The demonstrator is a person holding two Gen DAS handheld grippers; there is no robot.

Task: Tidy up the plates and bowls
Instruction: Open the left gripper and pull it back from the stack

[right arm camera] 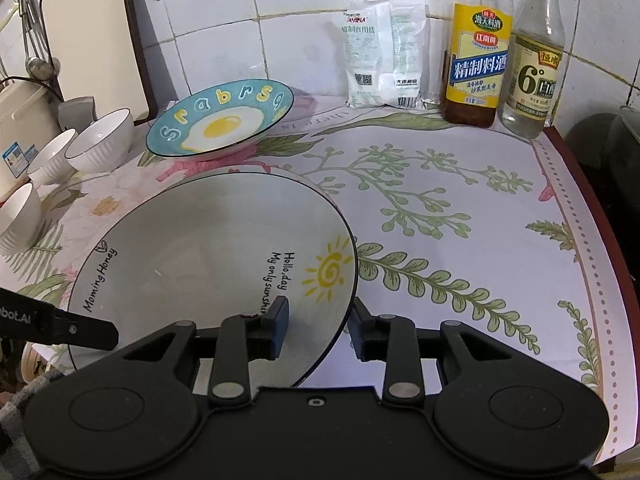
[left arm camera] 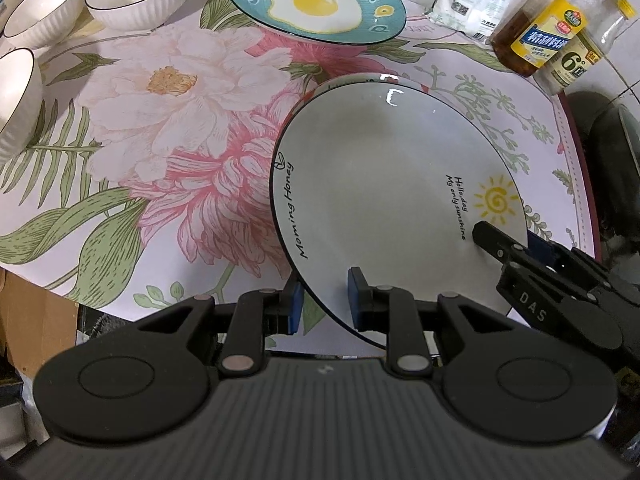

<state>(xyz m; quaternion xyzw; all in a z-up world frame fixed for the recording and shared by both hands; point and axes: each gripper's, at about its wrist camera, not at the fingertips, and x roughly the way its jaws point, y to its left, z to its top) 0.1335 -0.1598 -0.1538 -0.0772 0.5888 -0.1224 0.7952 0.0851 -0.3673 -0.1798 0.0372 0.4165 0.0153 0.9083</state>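
A white plate [left arm camera: 380, 184] [right arm camera: 200, 248] with a black rim, a yellow sun and writing lies tilted on the flowered tablecloth. My left gripper [left arm camera: 326, 306] is shut on its near left rim, one pad under and one inside. My right gripper [right arm camera: 320, 330] straddles the near right rim by the sun. It has loosened: the inner pad stands clear of the plate wall. A second white rim [left arm camera: 348, 80] peeks out behind the plate. Further back lies a blue plate with a fried-egg picture [left arm camera: 316, 0] [right arm camera: 220, 124]. Three white ribbed bowls [right arm camera: 102, 140] [right arm camera: 52, 156] [right arm camera: 20, 216] stand at the left.
Two bottles [right arm camera: 476, 52] [right arm camera: 534, 60] and white bags [right arm camera: 384, 56] stand against the tiled wall at the back right. The table's edge [right arm camera: 600, 240] curves down the right side, with a dark pot [left arm camera: 608, 152] beyond it. A white appliance [right arm camera: 16, 120] stands at far left.
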